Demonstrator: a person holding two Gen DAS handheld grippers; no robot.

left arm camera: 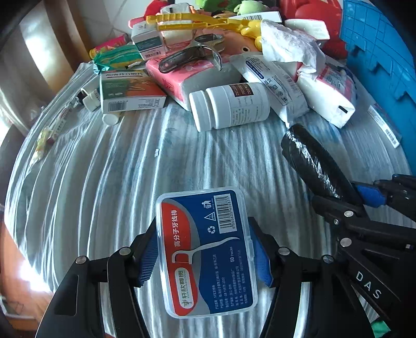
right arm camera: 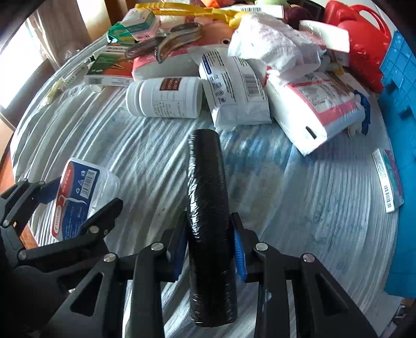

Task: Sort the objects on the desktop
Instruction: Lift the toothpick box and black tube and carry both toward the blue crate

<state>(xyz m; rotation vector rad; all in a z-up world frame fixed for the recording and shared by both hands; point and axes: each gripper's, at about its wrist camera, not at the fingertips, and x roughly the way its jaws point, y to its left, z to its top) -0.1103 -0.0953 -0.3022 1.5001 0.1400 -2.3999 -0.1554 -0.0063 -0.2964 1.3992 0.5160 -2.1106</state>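
My left gripper (left arm camera: pixel 205 254) is shut on a clear plastic dental floss pick box (left arm camera: pixel 205 249) with a red and blue label, held above the striped cloth. The box also shows in the right wrist view (right arm camera: pixel 78 192), with the left gripper (right arm camera: pixel 75 205) around it. My right gripper (right arm camera: pixel 208 247) is shut on a black roll of bin bags (right arm camera: pixel 208 218), which points forward. The roll shows in the left wrist view (left arm camera: pixel 312 163) at the right, with the right gripper (left arm camera: pixel 348 197) behind it.
A pile lies at the far side: a white pill bottle (left arm camera: pixel 228 105), tissue packs (left arm camera: pixel 327 93), a white pouch (right arm camera: pixel 234 85), a medicine box (left arm camera: pixel 130 93), yellow tongs (left arm camera: pixel 197 22), a nail clipper (left arm camera: pixel 192 57). A blue crate (right arm camera: pixel 400 130) stands right, a red jug (right arm camera: pixel 361 39) behind it.
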